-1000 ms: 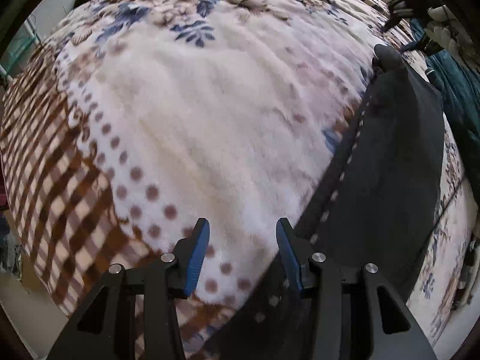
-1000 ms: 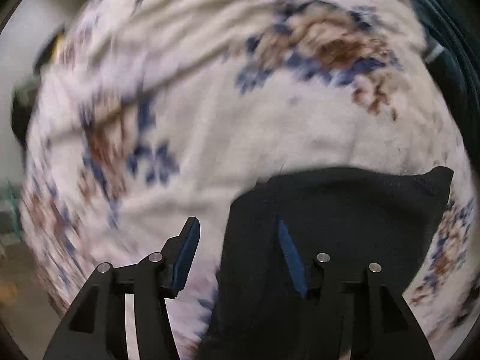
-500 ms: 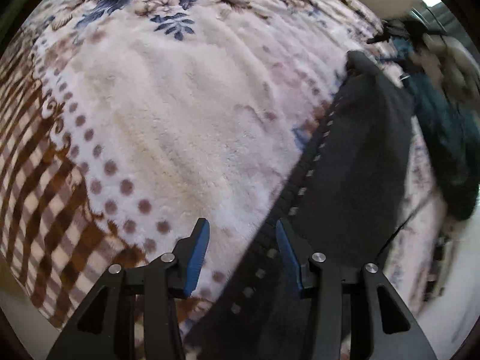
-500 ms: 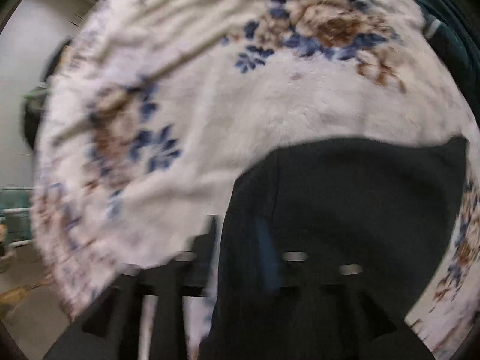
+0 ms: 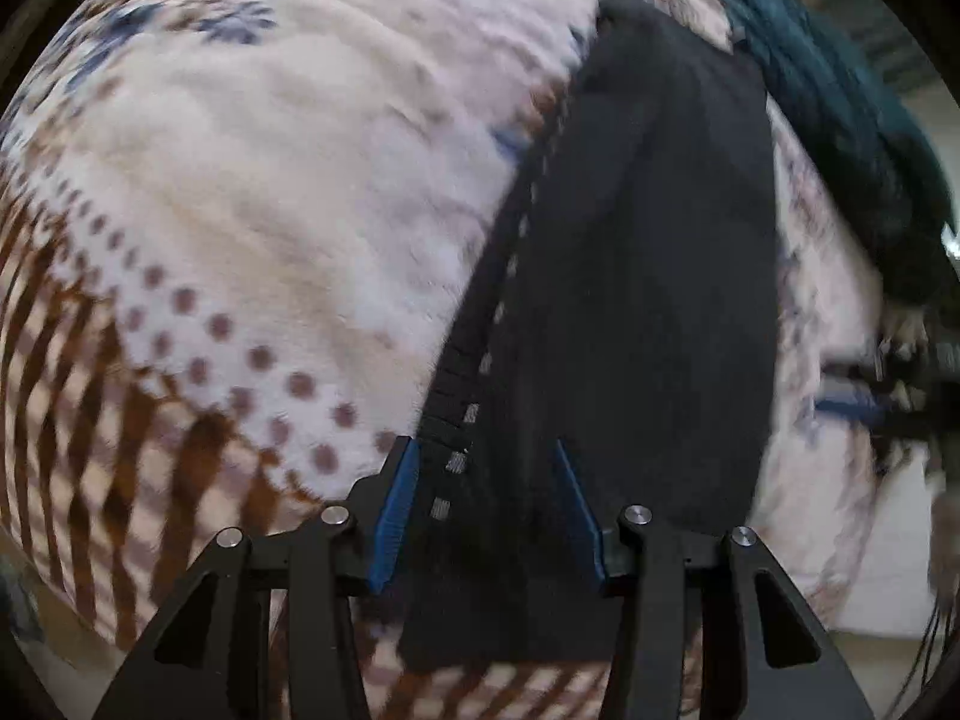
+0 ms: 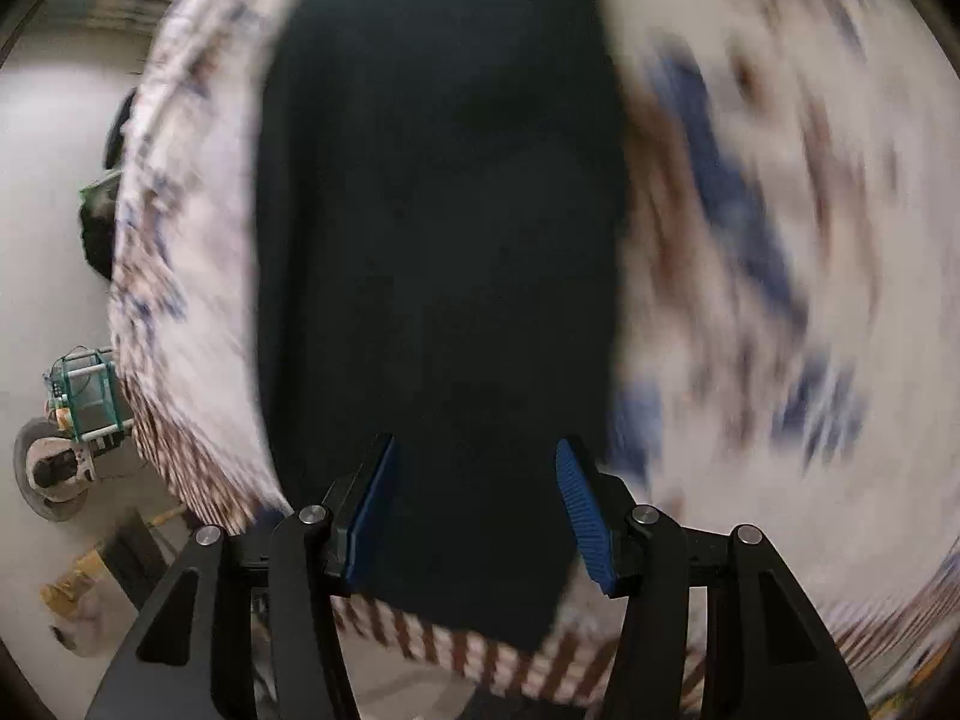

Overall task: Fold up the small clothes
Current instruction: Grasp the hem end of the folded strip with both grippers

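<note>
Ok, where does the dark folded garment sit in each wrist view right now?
Left wrist: the dark folded garment runs from centre bottom up to the upper right, with its dotted edge strip on its left side.
Right wrist: it fills the centre as a tall band, top to bottom.
Shared landmark: the fleece blanket with brown checked border, which lies under the garment in both views.

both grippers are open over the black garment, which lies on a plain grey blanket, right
Not quite. Both the left gripper and right gripper are open over the black garment, but the blanket is cream with floral, dotted and brown checked patterns, as the left wrist view shows.
</note>
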Demonstrator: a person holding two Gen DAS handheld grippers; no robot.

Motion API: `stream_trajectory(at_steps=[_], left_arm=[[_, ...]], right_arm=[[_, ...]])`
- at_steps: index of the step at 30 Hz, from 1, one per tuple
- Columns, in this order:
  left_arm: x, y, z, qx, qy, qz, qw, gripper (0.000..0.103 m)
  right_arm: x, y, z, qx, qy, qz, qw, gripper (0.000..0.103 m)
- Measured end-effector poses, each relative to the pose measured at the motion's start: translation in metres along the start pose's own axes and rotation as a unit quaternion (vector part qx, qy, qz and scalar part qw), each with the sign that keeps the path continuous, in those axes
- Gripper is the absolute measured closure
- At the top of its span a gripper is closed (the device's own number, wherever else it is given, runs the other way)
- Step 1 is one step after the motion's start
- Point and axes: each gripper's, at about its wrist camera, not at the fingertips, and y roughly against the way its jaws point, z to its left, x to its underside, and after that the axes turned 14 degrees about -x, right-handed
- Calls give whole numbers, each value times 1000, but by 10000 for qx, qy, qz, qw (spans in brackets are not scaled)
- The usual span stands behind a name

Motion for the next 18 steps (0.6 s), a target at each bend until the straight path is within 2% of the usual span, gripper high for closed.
stream_trajectory(at_steps=[1,2,4,7,12,16,18], left_arm=[[0,-4,-5,-81,-96,-41,9999,69],[0,-5,-10,-182,-177,-164,9995,97],[0,1,-12,-170,-138,-267,9994,98],[2,25,-15,-187,-203,-510,9983,98],[-5,41,-9,-119,-225,-638,9976,98],[-25,27,6,-3,-105,-405,9991,98],[-27,12,11,-58,-172,-240,9995,97]], right_arm=[[11,-7,-13,-45,-107,37,9999,47],[23,-16,-26,-102,-249,90,9996,47],[47,-34,-49,-337,-581,86,9977,47],[76,-41,-65,-523,-684,-48,9963,47],[96,-50,-75,-697,-840,-194,9938,47],[108,-51,-74,-660,-834,-302,9939,47],[114,-53,-73,-668,-914,-354,9929,47]])
